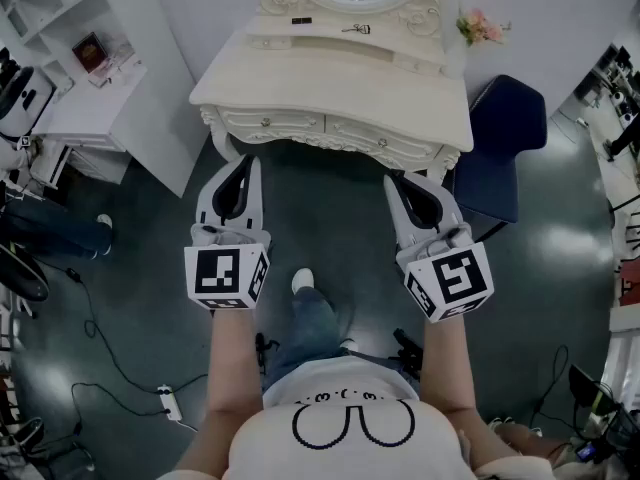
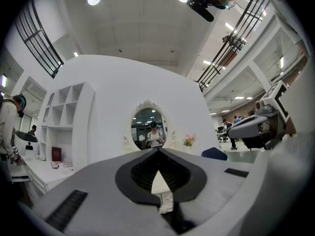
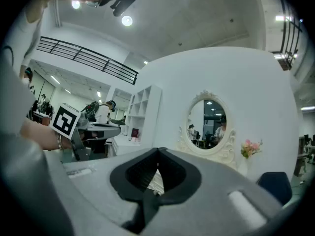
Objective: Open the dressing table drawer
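Not begun: the drawer (image 1: 272, 123) is shut; left gripper (image 1: 243, 162) and right gripper (image 1: 398, 180), both closed and empty, hover short of it.

1. No word, number or brand can be read in any view.
2. Left cube (image 1: 227, 276) and right cube (image 1: 452, 281) carry black-and-white square markers, which are coded blocks and not letters.
3. Shirt (image 1: 350, 423) shows black drawn curves with a row of small marks above them. It is a drawing, not text.
4. Red cover (image 1: 88, 52) on the shelf has print too small to read.
5. Dark tag (image 1: 301, 20) on the table (image 1: 330, 88) is likewise too small to read.
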Demonstrator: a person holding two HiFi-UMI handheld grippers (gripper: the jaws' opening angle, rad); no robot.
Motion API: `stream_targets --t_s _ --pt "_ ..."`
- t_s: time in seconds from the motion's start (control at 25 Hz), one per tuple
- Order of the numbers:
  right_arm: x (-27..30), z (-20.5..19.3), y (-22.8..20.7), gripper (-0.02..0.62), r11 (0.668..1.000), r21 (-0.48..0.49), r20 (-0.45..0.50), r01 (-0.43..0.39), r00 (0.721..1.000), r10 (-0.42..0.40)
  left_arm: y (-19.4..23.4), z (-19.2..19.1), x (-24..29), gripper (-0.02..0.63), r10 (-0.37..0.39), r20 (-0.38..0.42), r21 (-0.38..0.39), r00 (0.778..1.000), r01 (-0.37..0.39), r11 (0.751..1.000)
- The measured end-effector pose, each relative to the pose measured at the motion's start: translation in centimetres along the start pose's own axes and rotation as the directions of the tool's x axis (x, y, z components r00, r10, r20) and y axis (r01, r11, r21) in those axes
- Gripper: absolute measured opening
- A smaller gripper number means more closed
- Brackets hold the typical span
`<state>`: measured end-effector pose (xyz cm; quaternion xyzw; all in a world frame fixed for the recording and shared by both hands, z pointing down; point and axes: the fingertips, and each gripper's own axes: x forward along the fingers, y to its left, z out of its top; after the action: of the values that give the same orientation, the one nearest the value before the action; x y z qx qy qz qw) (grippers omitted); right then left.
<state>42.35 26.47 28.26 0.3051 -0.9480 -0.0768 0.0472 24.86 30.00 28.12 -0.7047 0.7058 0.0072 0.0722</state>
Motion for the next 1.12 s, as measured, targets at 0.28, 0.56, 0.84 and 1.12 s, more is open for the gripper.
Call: stream_targets --t_s 0.28,0.56,0.84,1.12 --pt "9.5 -1.0 -1.2 -0.003 1.000 0.005 -0.022 -0.027 0.999 0.027 6.6 -2.7 6.6 -0.002 0.016 -0.016 -0.025 1.000 -0.016 1.000" --pt "20.9 0.3 -2.4 -0.003 0.999 0.032 -0.006 -0.020 1.000 0.020 15.1 -4.3 13.0 -0.002 0.033 -0.028 -0.054 0.999 -0.034 0.998" --pt "28.1 0.9 -1.8 -0.003 1.000 0.014 -0.018 -0.014 1.000 0.014 20.7 -5.0 17.2 -0.002 0.024 -0.026 -0.062 0.999 -0.025 0.998" --pt "32.5 -0.7 -3.1 -0.003 1.000 0.028 -0.045 -0.013 0.999 0.014 23.0 -6.8 20.4 -0.002 0.018 -0.038 -0.072 0.999 -0.021 0.997"
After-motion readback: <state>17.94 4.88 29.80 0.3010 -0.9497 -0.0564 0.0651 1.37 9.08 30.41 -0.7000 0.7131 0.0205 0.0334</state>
